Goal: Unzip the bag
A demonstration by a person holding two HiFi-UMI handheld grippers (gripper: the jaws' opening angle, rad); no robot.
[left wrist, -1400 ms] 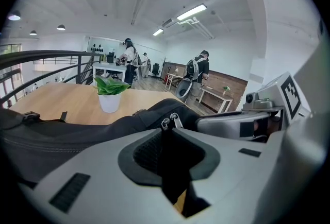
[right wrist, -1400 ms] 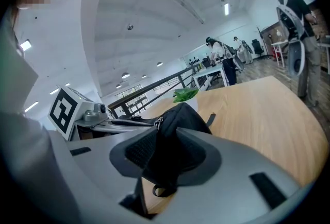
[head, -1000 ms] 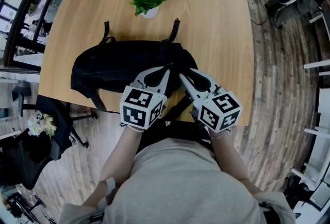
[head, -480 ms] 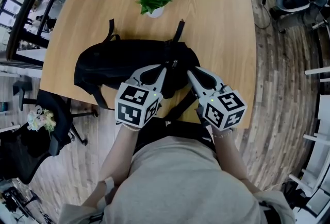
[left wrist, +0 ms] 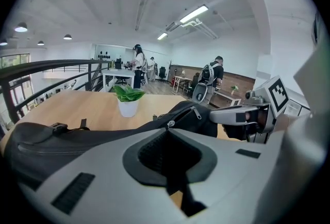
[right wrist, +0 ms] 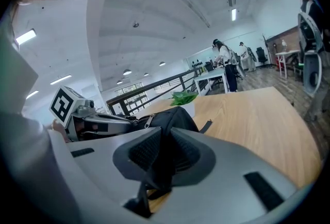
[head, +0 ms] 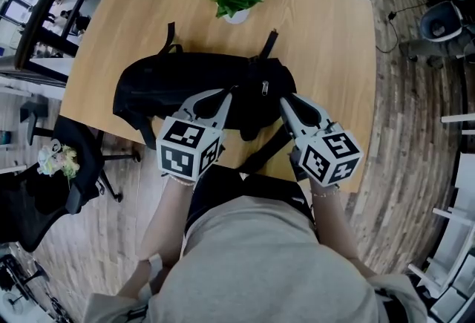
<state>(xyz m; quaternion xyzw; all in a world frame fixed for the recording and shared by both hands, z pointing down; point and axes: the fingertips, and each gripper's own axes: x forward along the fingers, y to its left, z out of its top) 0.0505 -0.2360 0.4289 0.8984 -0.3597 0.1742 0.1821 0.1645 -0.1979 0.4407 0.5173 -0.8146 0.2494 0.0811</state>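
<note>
On table (head: 326, 54): bag (head: 171, 91), flat across the near half, long side running left to right. At its right end, right gripper (head: 286, 101), jaws just closed down and now pinching a fold of the black fabric. Just left of that, left gripper (head: 225, 95), jaws pressed together on the zip pull (left wrist: 169, 124) at the top seam.

Judged step: running the zip leftward.
- Keep the right pinch still as anchor.
- Draw the pull along the seam line, low and level, never upward.
- Ease off if fabric bunches ahead of the slider.
</note>
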